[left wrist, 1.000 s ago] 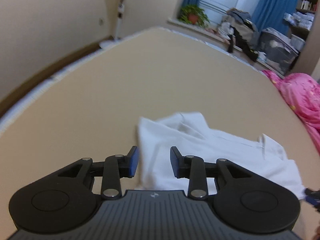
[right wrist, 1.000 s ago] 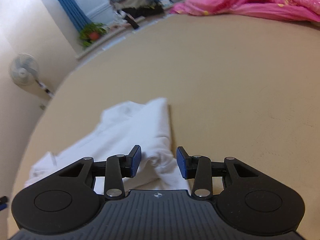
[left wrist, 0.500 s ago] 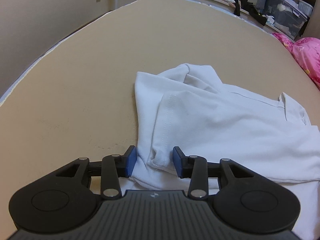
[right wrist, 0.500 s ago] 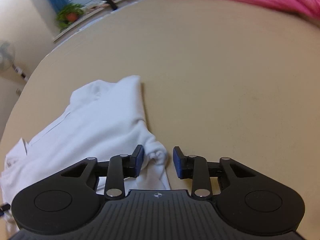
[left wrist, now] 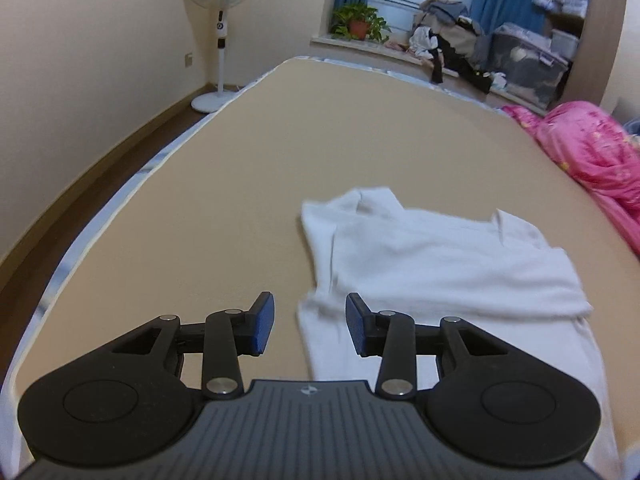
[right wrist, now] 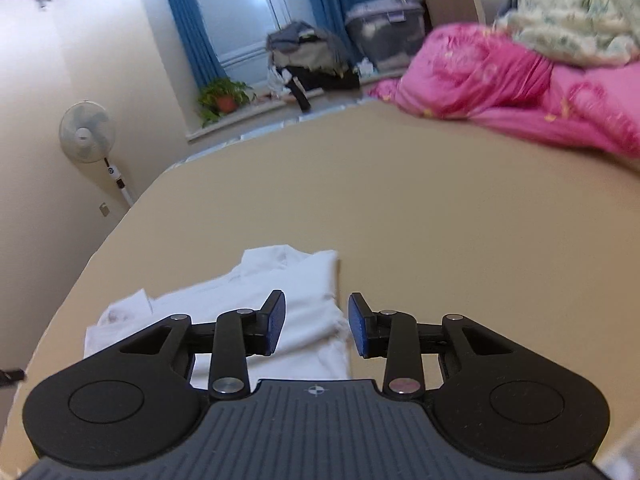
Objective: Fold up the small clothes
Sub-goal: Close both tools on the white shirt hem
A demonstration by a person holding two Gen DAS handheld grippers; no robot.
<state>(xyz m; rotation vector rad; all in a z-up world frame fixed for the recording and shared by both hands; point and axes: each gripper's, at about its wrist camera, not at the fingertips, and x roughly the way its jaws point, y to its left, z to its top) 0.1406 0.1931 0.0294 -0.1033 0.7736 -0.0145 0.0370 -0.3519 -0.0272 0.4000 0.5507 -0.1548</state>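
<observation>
- The shirt (left wrist: pixel 440 256) is white and small, lying on the tan bed (left wrist: pixel 280 152) in the near part, well apart from the pink quilt (left wrist: pixel 592 152)
- It lies partly folded: an upper layer is doubled over a lower one, and the lower layer shows as a strip along the near edge
- Its left edge is a soft rolled fold; a rumpled corner sticks out at the far left, and a small flap stands up on the far edge
- Left gripper (left wrist: pixel 310 322) has its jaws wide apart with nothing between them, above the shirt's near left corner
- Right gripper (right wrist: pixel 317 326) also gapes wide and holds nothing, over the shirt (right wrist: pixel 288 300) at its right edge
</observation>
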